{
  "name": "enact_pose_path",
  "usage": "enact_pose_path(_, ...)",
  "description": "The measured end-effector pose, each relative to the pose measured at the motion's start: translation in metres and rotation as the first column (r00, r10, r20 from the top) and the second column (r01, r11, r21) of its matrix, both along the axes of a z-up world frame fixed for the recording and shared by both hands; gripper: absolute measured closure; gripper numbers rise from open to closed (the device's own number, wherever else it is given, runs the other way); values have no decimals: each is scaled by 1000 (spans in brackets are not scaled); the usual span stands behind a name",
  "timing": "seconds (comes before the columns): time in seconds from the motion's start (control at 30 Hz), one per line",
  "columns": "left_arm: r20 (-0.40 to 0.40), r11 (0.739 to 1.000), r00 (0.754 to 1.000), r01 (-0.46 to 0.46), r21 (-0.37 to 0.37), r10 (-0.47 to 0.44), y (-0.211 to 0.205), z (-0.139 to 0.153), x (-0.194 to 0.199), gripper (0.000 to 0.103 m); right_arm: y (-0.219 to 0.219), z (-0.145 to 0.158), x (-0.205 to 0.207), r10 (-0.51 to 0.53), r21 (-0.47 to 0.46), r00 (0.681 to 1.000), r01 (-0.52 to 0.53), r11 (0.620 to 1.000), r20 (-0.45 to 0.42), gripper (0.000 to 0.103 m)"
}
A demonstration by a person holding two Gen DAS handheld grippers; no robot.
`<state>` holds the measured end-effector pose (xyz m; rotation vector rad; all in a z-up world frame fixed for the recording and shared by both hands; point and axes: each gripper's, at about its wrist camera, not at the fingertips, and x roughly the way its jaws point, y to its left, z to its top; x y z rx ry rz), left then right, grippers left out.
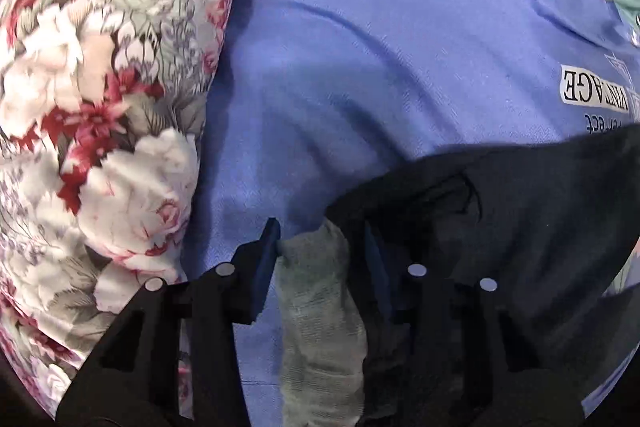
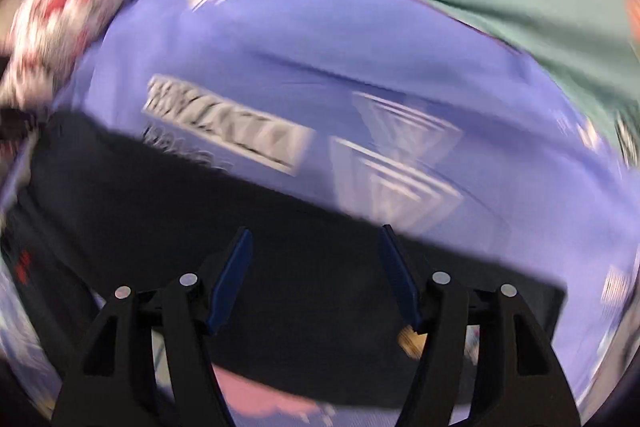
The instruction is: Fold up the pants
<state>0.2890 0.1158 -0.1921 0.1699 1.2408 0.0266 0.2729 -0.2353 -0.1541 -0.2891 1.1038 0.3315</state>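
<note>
Left wrist view: your left gripper stands parted around a grey-green fabric strip beside the black pants, whose edges are cut off, on the blue sheet. Right wrist view, heavily blurred: your right gripper gapes wide over the pants; contact cannot be judged.

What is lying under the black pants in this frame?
The black pants lie on a blue printed sheet; its white lettering shows just beyond their edge. Whatever the print continues into beneath them is covered.
</note>
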Motion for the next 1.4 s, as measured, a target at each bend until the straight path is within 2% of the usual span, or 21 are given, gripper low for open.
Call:
enact_pose_path(0.1,-5,1000,1000,15,-2,-15,-3,-2,7,62,31,-8,14,68,-10,997,-68,998,-29,40)
enact_pose_path(0.2,-3,999,1000,29,-22,-29,6,3,-4,67,43,-17,18,103,-67,993,-107,992,-65,56)
enact_pose_path(0.27,5,998,999,38,-41,-37,14,7,-9,74,41,-14,20,111,-32,990,-114,993,-91,88)
enact_pose_path(0.3,11,998,999,41,-47,-40,14,9,-9,79,39,-11,21,108,-16,989,-110,994,-97,96)
enact_pose_path(0.37,34,997,998,50,-62,-48,29,25,-18,90,32,5,24,84,23,995,-83,996,-53,100)
enact_pose_path(0.4,56,997,998,44,-59,-40,31,31,-18,97,24,13,26,50,60,998,-48,997,-31,100)
enact_pose_path(0.5,100,991,995,-18,-131,31,46,46,-16,97,7,17,32,-31,137,999,34,990,-19,100)
enact_pose_path(0.53,89,988,994,-49,-146,62,52,44,-14,96,8,10,31,-34,126,999,38,991,-34,100)
enact_pose_path(0.6,72,992,995,-58,-112,66,51,37,-17,95,18,-9,30,-29,63,999,31,998,-32,96)
enact_pose_path(0.63,63,994,996,-58,-89,63,51,33,-17,95,25,-9,30,-24,55,1000,25,998,-11,92)
enact_pose_path(0.7,65,993,996,-59,-98,65,48,36,-22,93,20,-2,26,-70,44,997,68,997,28,68)
enact_pose_path(0.73,64,990,995,-62,-125,70,51,38,-21,89,13,3,24,-106,55,993,104,993,45,51)
enact_pose_path(0.77,69,989,995,-59,-138,69,53,43,-21,85,1,11,20,-148,88,987,142,986,63,48)
enact_pose_path(0.83,85,992,995,-41,-117,51,57,50,-20,48,-20,19,17,-207,137,977,197,971,61,48)
enact_pose_path(0.9,102,996,995,-8,-91,17,48,57,-28,39,-53,22,15,-278,146,960,269,952,41,47)
enact_pose_path(1.0,55,995,998,40,-89,-35,42,51,-19,35,-106,18,6,-384,98,923,380,920,21,47)
enact_pose_path(1.17,3,991,991,135,-24,-135,27,30,-10,35,-196,5,-7,-587,65,809,588,806,-34,47)
enact_pose_path(1.2,3,988,988,154,0,-154,24,27,-9,38,-206,0,-13,-609,52,792,610,791,-32,47)
enact_pose_path(1.23,-1,987,987,163,4,-163,22,26,-9,47,-221,-4,-16,-641,36,766,642,765,-37,47)
enact_pose_path(1.33,-13,986,986,168,-3,-168,17,24,-8,58,-245,-15,-24,-678,68,730,683,727,-84,47)
enact_pose_path(1.4,-1,982,982,189,18,-189,12,24,-7,66,-251,-17,-27,-677,72,731,682,728,-84,47)
